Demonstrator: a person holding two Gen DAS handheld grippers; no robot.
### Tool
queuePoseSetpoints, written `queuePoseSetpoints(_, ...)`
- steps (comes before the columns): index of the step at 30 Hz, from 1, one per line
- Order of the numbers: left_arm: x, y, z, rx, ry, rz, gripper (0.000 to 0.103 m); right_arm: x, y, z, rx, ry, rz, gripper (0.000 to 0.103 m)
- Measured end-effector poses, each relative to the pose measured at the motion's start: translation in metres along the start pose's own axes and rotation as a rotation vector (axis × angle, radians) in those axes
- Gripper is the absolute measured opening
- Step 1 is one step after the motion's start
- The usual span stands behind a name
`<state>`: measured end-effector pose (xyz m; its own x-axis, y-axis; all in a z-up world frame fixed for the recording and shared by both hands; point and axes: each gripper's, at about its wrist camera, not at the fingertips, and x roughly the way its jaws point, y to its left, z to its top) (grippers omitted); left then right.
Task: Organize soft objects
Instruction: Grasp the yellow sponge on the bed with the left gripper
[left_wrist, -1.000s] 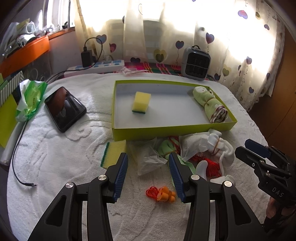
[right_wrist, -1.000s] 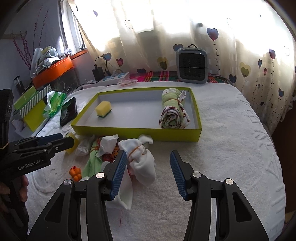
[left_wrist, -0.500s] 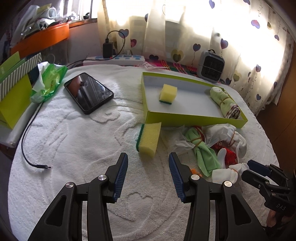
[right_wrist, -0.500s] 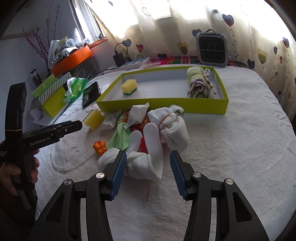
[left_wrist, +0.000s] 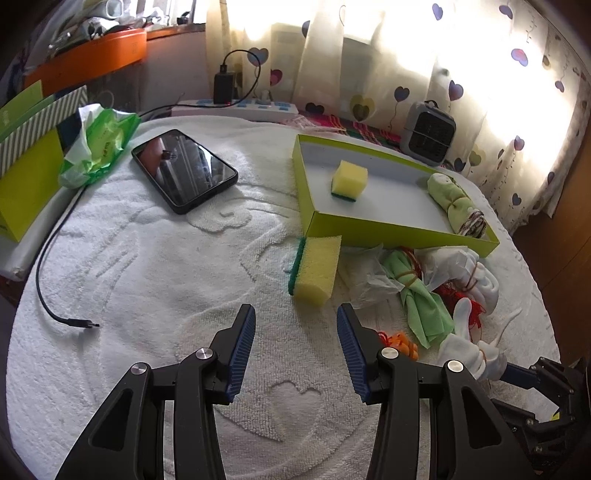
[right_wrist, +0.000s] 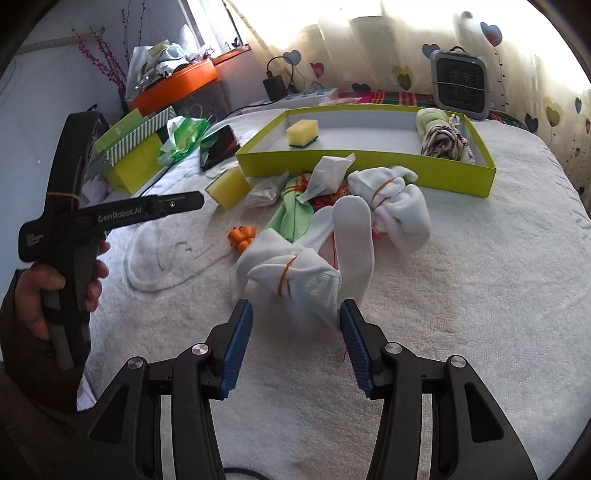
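Hovering, left gripper (left_wrist: 295, 347): jaws spread, nothing between them, over bare white towel short of the yellow-green tray (left_wrist: 373, 225).
Right gripper (right_wrist: 296, 334): jaws spread, pinching nothing; the nearest white sock bundle (right_wrist: 295, 273) sits just ahead of the tips, its cuff edge at the right blue pad.
Loose sponge (left_wrist: 316, 269): yellow with a green edge, lying against the tray's near corner.
Soft pile: a green cloth (right_wrist: 291, 218), a second white bundle (right_wrist: 395, 206) and crumpled paper lie along the tray's near wall.
Inside the tray: a small sponge (left_wrist: 349, 181) toward its left end, a rolled cloth (left_wrist: 456, 205) at its right end.
Orange item (right_wrist: 242, 236): small, left of the pile, nearer than the tray.
Surface: white towelling; a black phone (left_wrist: 184, 170) lies left of the tray.
Room: heart-print curtain and a small grey heater (left_wrist: 428, 133) beyond the tray.
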<state>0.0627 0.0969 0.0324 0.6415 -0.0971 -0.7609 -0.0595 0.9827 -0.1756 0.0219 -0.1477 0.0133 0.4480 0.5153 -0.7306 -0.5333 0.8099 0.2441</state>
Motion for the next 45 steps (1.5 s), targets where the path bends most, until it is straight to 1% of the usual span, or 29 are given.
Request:
queuePoseSetpoints(2, 0.001, 0.001, 0.001, -0.004, 0.001, -0.003, 0.045, -0.007, 0.002, 0.001, -0.042, -0.029, -0.012, 0.05)
queuePoseSetpoints(5, 0.003, 0.003, 0.002, -0.01, 0.003, -0.01, 0.045, -0.017, 0.001, 0.007, -0.085, -0.091, -0.069, 0.05)
queuePoseSetpoints(9, 0.007, 0.003, 0.003, -0.015, 0.011, -0.021, 0.045, -0.015, 0.004, 0.016, -0.153, -0.128, -0.082, 0.051)
queuePoseSetpoints(11, 0.008, 0.002, 0.004, -0.006, 0.013, -0.022, 0.045, -0.007, 0.004, 0.02, -0.161, -0.112, -0.068, 0.058)
queuePoseSetpoints(14, 0.014, 0.0, 0.006, -0.001, 0.029, -0.026, 0.045, 0.004, 0.005, 0.023, -0.176, -0.084, -0.02, 0.059)
queuePoseSetpoints(18, 0.021, -0.002, 0.011, 0.011, 0.03, -0.017, 0.045, 0.016, 0.007, 0.023, -0.198, -0.038, 0.01, 0.059)
queuePoseSetpoints(20, 0.026, -0.003, 0.013, 0.013, 0.039, -0.007, 0.045, 0.019, 0.01, 0.022, -0.22, -0.024, -0.005, 0.059)
queuePoseSetpoints(22, 0.029, -0.004, 0.015, 0.02, 0.038, -0.003, 0.045, 0.021, 0.01, 0.021, -0.231, -0.012, 0.003, 0.059)
queuePoseSetpoints(29, 0.037, -0.006, 0.02, 0.031, 0.042, -0.016, 0.045, 0.028, 0.006, 0.022, -0.229, 0.019, -0.001, 0.059)
queuePoseSetpoints(32, 0.04, -0.005, 0.023, 0.023, 0.038, -0.003, 0.045, 0.031, 0.006, 0.023, -0.233, 0.028, -0.013, 0.059)
queuePoseSetpoints(35, 0.041, -0.006, 0.025, 0.025, 0.027, -0.004, 0.045, 0.031, 0.006, 0.022, -0.229, 0.018, -0.027, 0.059)
queuePoseSetpoints(37, 0.042, -0.008, 0.025, 0.035, 0.025, 0.013, 0.045, 0.03, 0.005, 0.021, -0.213, 0.012, -0.024, 0.059)
queuePoseSetpoints(40, 0.042, -0.008, 0.025, 0.035, 0.018, 0.013, 0.045, 0.029, 0.004, 0.021, -0.198, 0.004, -0.031, 0.055)
queuePoseSetpoints(45, 0.044, -0.007, 0.025, 0.028, 0.016, 0.006, 0.044, 0.026, 0.003, 0.019, -0.188, -0.001, -0.033, 0.052)
